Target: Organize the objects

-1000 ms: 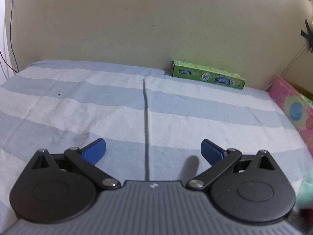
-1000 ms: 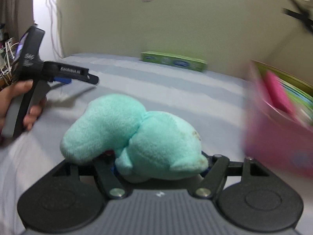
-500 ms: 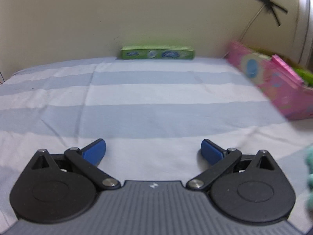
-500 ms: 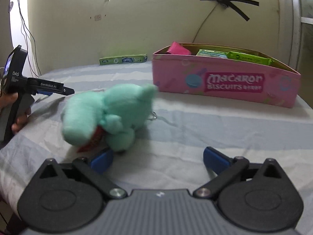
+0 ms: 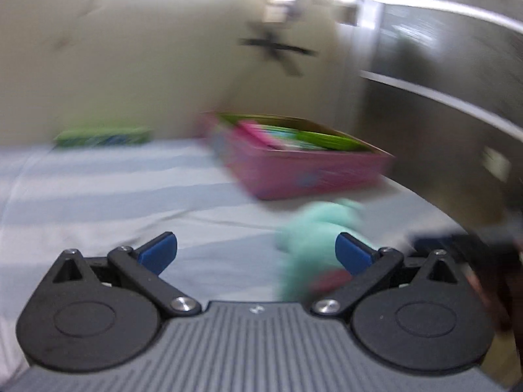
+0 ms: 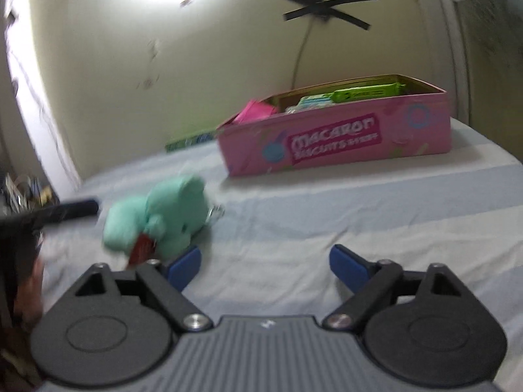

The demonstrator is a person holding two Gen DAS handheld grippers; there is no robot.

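Jaws of the right gripper [image 6: 264, 263] stand apart with nothing between them and are closing; jaws of the left gripper [image 5: 256, 252] are spread wide, also empty. The green plush toy [image 6: 163, 217] lies on the striped bed sheet [image 6: 359, 222], at the lower left of the right view, just beyond the left blue pad [image 6: 184, 266]. Bare sheet fills the middle and lower right, up to the pink biscuit box [image 6: 336, 140] near the wall. Only the right view shows the box's lettering; the blurred left view shows the green carton [image 5: 101, 137] at centre left whole.
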